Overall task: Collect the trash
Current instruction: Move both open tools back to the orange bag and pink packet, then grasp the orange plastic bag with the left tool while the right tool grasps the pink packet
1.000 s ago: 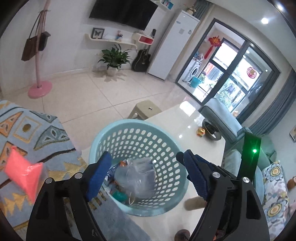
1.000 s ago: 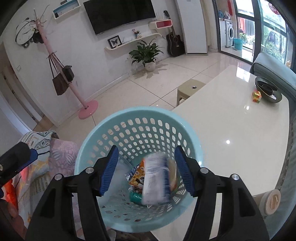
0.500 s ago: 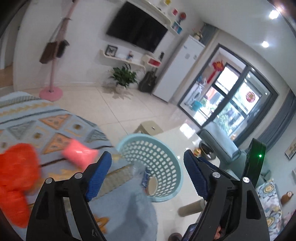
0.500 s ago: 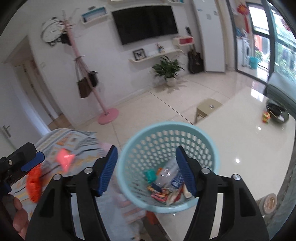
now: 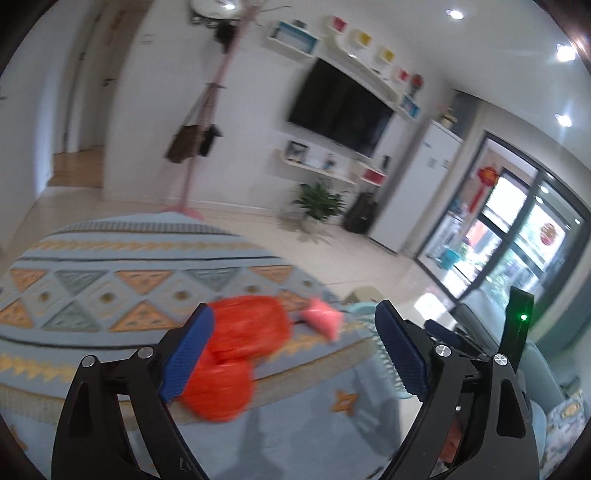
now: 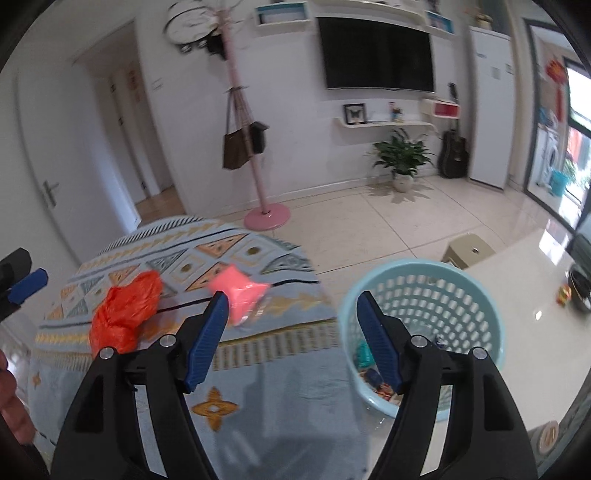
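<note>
In the left wrist view, the left gripper point(image 5: 293, 356) is seen with jaws opening and nothing clamped; an orange plastic bag point(image 5: 236, 354) and a pink packet point(image 5: 320, 318) lie on the patterned blanket point(image 5: 110, 295).

In the right wrist view, the right gripper point(image 6: 290, 339) is likewise opening and empty. The light blue basket point(image 6: 424, 291) on the white table point(image 6: 524, 266) holds wrappers and bottles.

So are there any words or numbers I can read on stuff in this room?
None can be read.
Fridge: small stickers, too blurred.
Wrappers in the basket: print too small.
Red door ornament: no clear characters.
Wall clock: numerals blurred.
</note>
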Tool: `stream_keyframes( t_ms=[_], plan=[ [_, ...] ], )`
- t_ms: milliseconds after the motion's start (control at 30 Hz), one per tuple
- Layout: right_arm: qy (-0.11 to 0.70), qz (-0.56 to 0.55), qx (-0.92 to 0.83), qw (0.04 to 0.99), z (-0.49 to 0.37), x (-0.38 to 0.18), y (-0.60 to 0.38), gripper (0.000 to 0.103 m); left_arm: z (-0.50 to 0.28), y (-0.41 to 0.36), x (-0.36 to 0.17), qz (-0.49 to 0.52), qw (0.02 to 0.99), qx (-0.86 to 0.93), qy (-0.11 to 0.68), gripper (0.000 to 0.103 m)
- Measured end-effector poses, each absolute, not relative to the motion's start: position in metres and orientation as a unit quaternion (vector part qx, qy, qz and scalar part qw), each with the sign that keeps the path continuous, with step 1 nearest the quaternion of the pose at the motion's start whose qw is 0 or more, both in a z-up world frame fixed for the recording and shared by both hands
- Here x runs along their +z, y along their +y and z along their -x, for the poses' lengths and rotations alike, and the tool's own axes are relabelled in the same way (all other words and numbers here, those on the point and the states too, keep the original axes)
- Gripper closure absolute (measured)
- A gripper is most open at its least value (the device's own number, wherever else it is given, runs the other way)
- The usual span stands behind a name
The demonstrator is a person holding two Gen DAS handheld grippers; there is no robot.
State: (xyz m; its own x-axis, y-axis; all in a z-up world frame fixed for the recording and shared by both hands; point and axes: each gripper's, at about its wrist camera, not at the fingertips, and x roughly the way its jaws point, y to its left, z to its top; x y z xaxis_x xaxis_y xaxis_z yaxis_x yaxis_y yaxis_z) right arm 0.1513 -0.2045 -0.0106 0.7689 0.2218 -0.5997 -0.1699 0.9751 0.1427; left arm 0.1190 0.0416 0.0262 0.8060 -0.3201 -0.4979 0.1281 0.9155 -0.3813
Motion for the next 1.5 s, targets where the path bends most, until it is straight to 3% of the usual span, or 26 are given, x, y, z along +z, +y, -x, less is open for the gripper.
stream_keyframes(
  t_ms=[400,867,967,1233,1300,1400,1500],
  plan=[
    [0.358,0.008,0.096,0.929,-0.198,-0.044,-0.146,0.032,-0.144,0.062,-0.049,0.157,0.910,-0.054,0.380,0.015],
    [0.406,0.035,0.110,0.907,-0.235,-0.063,-0.137,0.030,-0.162,0.045,-0.072,0.094,0.903,-0.022,0.419,0.015],
    [0.403,0.047,0.113,0.907,-0.243,-0.063,-0.134,0.029,-0.159,0.042,-0.071,0.085,0.906,-0.008,0.415,0.021],
    [0.413,0.051,0.114,0.902,-0.248,-0.067,-0.129,0.030,-0.153,0.045,-0.068,0.079,0.912,0.017,0.402,0.056],
    [0.409,0.052,0.117,0.903,-0.245,-0.066,-0.129,0.037,-0.153,0.045,-0.068,0.081,0.913,0.014,0.400,0.064],
    [0.407,0.062,0.122,0.903,-0.242,-0.067,-0.125,0.050,-0.151,0.048,-0.067,0.086,0.914,0.012,0.397,0.069],
    [0.399,0.076,0.130,0.904,-0.238,-0.066,-0.120,0.053,-0.152,0.050,-0.067,0.091,0.914,0.009,0.396,0.070]
  ],
)
